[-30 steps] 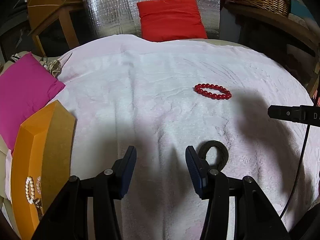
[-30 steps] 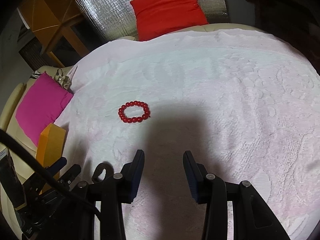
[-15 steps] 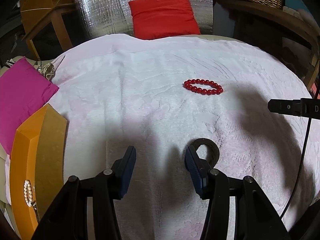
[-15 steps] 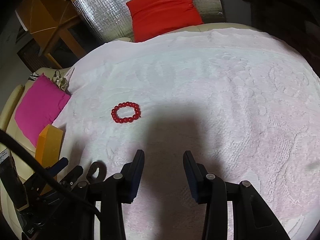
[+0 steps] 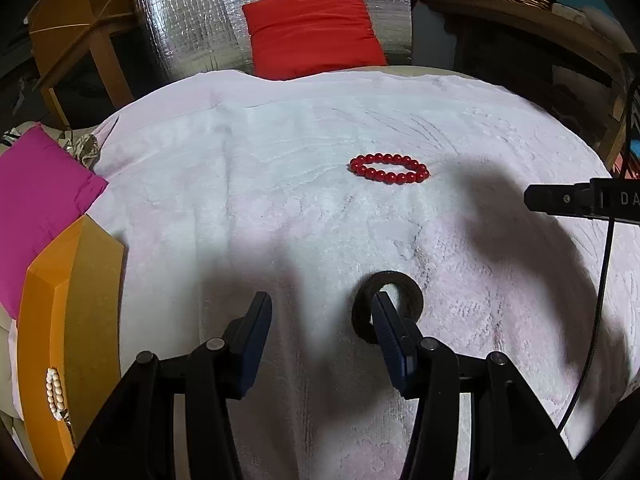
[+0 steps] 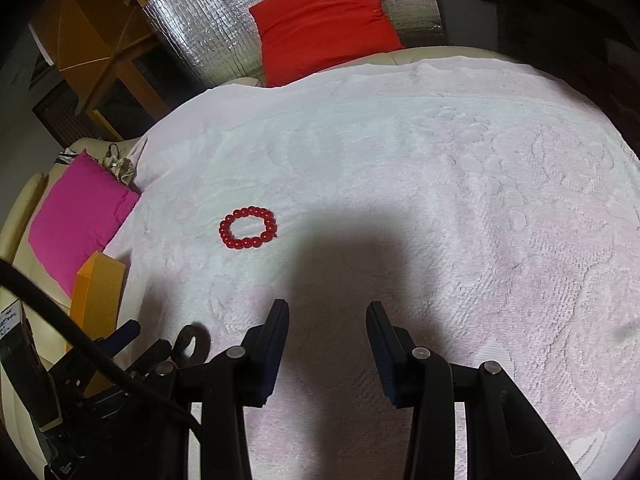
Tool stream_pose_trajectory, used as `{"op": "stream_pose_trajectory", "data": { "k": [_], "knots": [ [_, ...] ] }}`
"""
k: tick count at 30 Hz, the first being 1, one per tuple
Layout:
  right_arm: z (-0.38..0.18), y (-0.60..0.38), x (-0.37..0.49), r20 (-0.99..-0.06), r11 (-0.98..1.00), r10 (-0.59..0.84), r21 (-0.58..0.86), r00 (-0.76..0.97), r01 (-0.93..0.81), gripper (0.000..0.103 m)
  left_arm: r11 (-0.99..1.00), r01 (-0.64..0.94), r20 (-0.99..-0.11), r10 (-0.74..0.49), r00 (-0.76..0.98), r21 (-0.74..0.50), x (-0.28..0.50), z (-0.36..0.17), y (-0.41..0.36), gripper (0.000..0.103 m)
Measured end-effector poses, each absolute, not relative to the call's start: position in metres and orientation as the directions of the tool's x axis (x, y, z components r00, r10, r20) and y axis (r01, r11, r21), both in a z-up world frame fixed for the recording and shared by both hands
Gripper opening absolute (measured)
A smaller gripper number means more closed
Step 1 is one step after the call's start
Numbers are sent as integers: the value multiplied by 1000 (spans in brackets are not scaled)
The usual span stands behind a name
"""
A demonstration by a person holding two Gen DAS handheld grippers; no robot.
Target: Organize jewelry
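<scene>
A dark ring-shaped bangle (image 5: 387, 305) lies flat on the pale pink towel (image 5: 280, 184), close in front of the left gripper (image 5: 322, 304). That gripper's jaws stand spread wide apart, and the right-hand fingertip (image 5: 382, 308) overlaps the bangle's opening in the left wrist view; whether it touches the ring or merely hovers above it is hard to judge from this angle. The other finger sits over bare towel, well clear of the ring. From the right wrist view the same bangle (image 6: 194, 342) shows at the lower left, just beside the left gripper's tips (image 6: 138, 340).

Farther out on the towel rests a bracelet of red beads (image 5: 389, 169), closed in an oval and apart from both tools; it appears left of centre in the right wrist view (image 6: 248, 227).

The right gripper (image 6: 327, 312) hangs over empty towel in shadow, its jaws likewise spread and holding nothing. Its black body enters the left wrist view at the right edge (image 5: 580, 202).

At the towel's left edge stands an orange box (image 5: 68, 320) with a strand of pale beads (image 5: 54, 394) lying on it. Beyond the box lies a magenta cushion (image 5: 36, 200), and past the towel's far edge a red cushion (image 5: 312, 28) leans on silver foil padding (image 5: 188, 20).
</scene>
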State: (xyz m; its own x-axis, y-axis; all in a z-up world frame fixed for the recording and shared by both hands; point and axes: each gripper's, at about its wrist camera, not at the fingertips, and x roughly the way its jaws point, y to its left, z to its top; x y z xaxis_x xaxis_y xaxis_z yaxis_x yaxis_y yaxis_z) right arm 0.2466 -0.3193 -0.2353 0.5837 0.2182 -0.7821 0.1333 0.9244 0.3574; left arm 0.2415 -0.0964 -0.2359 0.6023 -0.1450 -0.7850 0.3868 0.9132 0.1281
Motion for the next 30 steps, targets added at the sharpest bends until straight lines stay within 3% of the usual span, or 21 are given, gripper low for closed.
{"op": "stream_pose_trajectory", "data": {
  "k": [13, 30],
  "knots": [
    [-234, -318, 248, -780, 923, 221, 361, 585, 132, 44, 900, 420, -799, -166, 578, 117, 239, -239, -99, 56],
    [-235, -318, 250, -780, 922, 225, 364, 584, 130, 44, 883, 453, -849, -331, 412, -125, 247, -254, -95, 60]
  ]
}}
